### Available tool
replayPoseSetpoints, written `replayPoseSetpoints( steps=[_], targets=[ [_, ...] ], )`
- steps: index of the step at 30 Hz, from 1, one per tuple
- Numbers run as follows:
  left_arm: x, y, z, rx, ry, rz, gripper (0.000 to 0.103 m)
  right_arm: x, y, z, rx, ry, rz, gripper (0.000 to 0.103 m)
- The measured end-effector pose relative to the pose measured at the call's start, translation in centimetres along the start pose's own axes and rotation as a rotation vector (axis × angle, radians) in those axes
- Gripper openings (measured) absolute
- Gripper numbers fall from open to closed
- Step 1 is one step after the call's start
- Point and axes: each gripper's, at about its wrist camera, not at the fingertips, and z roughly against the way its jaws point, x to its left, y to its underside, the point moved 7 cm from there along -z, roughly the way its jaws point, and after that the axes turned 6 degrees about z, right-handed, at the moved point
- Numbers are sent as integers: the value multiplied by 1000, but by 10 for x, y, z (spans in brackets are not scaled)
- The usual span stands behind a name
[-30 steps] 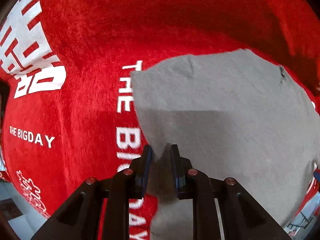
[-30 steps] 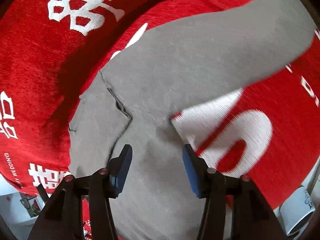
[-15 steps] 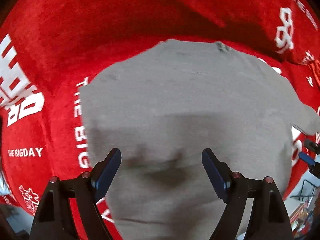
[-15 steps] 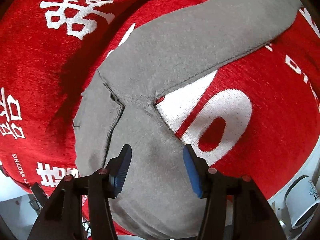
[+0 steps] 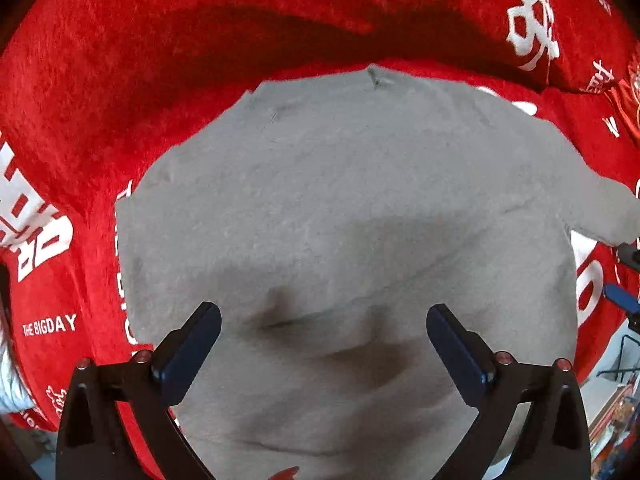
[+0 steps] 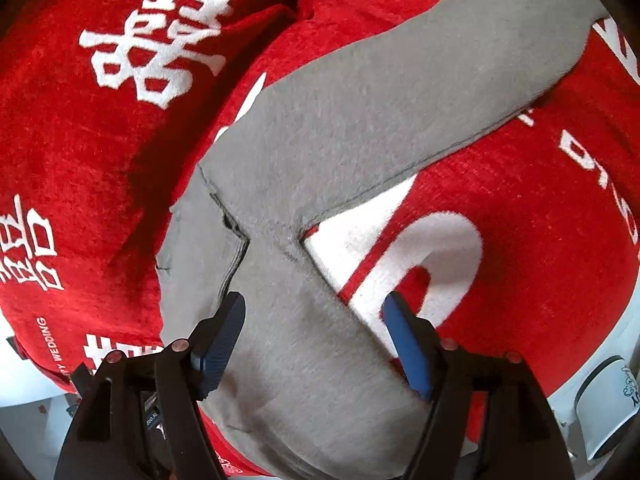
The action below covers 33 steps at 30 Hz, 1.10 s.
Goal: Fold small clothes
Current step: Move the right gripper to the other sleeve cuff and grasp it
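Note:
A grey long-sleeved top [image 5: 340, 208] lies flat on a red blanket [image 5: 120, 80] with white lettering. My left gripper [image 5: 324, 320] hangs straight over the top's near part. Its jaws are opening and stand wide apart, and the cloth lies below them untouched. In the right wrist view one sleeve [image 6: 460, 80] stretches out to the upper right. My right gripper [image 6: 314, 312] hovers over the top [image 6: 296, 360] just below the armpit. Its jaws are opening too, and the pads do not press on the fabric. A blue pad of the right gripper [image 5: 620, 300] shows at the left view's right edge.
The red blanket [image 6: 540, 240] covers the whole work surface and rises in a fold [image 5: 280, 20] behind the top. A white mug [image 6: 608, 408] stands off the blanket's edge at the lower right. Clutter on the floor [image 5: 612, 420] shows past the blanket's right edge.
My left gripper let go of the grey fabric it pinched, spread wide and moved over the top's middle. The outstretched sleeve settled flat. My right jaws widened slightly.

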Motion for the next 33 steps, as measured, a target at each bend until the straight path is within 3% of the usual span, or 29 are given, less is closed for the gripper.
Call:
replayPoseSetpoints(
  steps=[10, 13, 23, 33],
  targets=[
    [-13, -2, -21, 97, -32, -5, 103, -37, -26, 24, -110, -29, -71, 75],
    [-23, 3, -25, 127, -4, -22, 103, -50, -32, 30, -128, -30, -99, 86],
    [-54, 1, -25, 121, 48, -39, 103, -102, -48, 46, -145, -11, -219, 86],
    [-90, 4, -27, 135, 75, -62, 103, -132, -64, 59, -214, -96, -349, 86]
  ],
)
